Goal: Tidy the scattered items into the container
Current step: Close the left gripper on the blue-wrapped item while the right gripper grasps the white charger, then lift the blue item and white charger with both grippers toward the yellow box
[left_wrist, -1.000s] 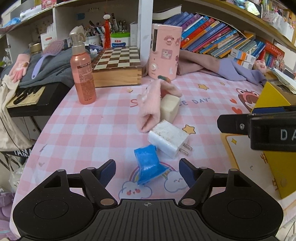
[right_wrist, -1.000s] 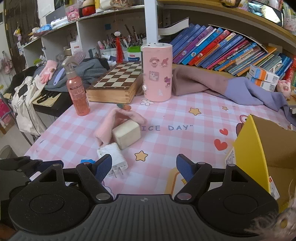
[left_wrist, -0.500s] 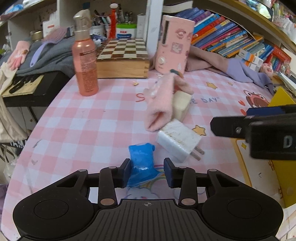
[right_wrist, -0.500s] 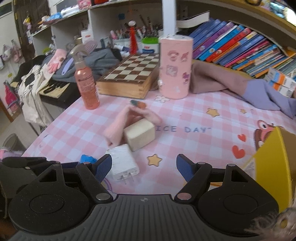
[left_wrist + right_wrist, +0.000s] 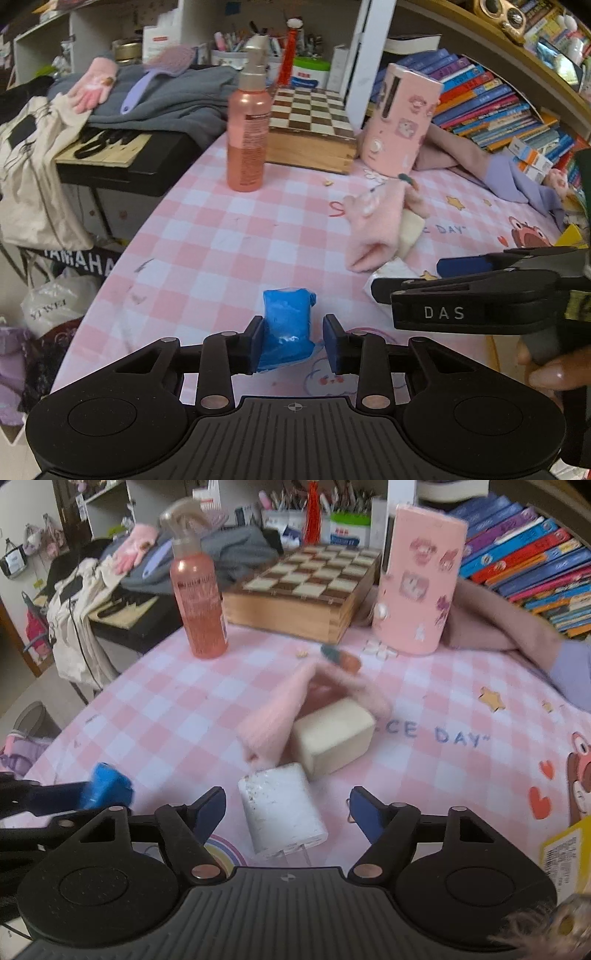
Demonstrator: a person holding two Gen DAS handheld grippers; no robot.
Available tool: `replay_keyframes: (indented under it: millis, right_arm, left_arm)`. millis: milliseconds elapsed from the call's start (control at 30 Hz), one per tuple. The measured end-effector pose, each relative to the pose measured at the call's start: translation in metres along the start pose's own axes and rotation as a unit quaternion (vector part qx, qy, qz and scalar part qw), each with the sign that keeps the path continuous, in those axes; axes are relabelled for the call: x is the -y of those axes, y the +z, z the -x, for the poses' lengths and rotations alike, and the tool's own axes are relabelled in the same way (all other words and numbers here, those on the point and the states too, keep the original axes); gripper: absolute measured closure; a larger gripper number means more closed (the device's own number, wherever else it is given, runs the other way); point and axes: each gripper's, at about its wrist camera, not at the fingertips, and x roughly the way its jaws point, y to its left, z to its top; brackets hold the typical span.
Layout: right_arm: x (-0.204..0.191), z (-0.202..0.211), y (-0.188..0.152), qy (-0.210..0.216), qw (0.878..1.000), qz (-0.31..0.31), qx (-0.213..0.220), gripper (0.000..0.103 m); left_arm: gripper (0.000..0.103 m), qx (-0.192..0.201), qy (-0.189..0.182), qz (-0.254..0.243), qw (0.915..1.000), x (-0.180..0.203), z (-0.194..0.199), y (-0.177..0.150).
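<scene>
The pink checked surface [image 5: 177,716] carried the scatter, and the white charger [image 5: 282,812] serves as the landmark. Beyond it, at the back, stood a chessboard box [image 5: 310,590], a pink canister [image 5: 421,579] and a spray bottle [image 5: 197,590]. Right of the charger, at the frame edge, showed a corner of the yellow box [image 5: 565,853] — likely the container. Just behind the charger lay a cream block [image 5: 332,734], touching a pink glove [image 5: 273,716]; left of the charger sat the blue packet [image 5: 288,328].

The left claw [image 5: 293,349] had its pads closed against the packet's sides, gripping it low near its near end. The right claw [image 5: 288,812] stood wide open with the charger between its fingers, neither pad touching.

The step in hand looked like a double pick. To do it well, the left grip probably wants a straight lift, since the packet looks soft and could slip or fold. The right should settle lower and centre itself before closing on the charger's broad flat sides.

The charger's long axis ran away from the right camera, tilted slightly left, with its prongs pointing back toward the claw body — the pads should stay clear of them. The packet's long axis ran away from the left camera.
</scene>
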Motion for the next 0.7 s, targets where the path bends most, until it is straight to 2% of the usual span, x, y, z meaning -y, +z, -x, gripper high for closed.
replay_keyframes:
  millis: [133, 200, 233, 267, 333, 500, 700]
  right_arm:
    - [-0.002, -0.013, -0.002, 0.002, 1.000, 0.012, -0.023, 0.042]
    - [-0.005, -0.015, -0.005, -0.002, 0.999, 0.028, -0.018, 0.043]
    - [-0.006, -0.015, -0.005, 0.001, 0.999, 0.031, -0.015, 0.046]
    - [-0.006, -0.015, -0.005, 0.003, 0.999, 0.034, -0.011, 0.055]
    - [-0.008, -0.014, -0.004, 0.004, 0.999, 0.042, -0.009, 0.061]
    - [0.000, -0.004, -0.005, 0.004, 1.000, 0.019, -0.008, 0.062]
    - [0.007, 0.024, -0.004, -0.004, 1.000, 0.002, 0.022, 0.062]
  left_arm:
    - [0.071, -0.002, 0.008, 0.006, 0.9999, -0.007, 0.002, 0.001]
    - [0.071, -0.002, 0.008, 0.005, 1.0000, -0.008, 0.002, 0.002]
    - [0.071, -0.002, 0.008, 0.004, 1.0000, -0.007, 0.002, 0.003]
    - [0.071, -0.001, 0.007, 0.002, 1.0000, -0.007, 0.002, 0.003]
    - [0.071, 0.001, 0.004, -0.003, 1.0000, -0.005, 0.003, 0.005]
    - [0.071, 0.012, -0.011, -0.015, 0.9998, 0.002, 0.009, 0.012]
    - [0.072, 0.027, -0.031, -0.031, 0.9987, 0.014, 0.019, 0.013]
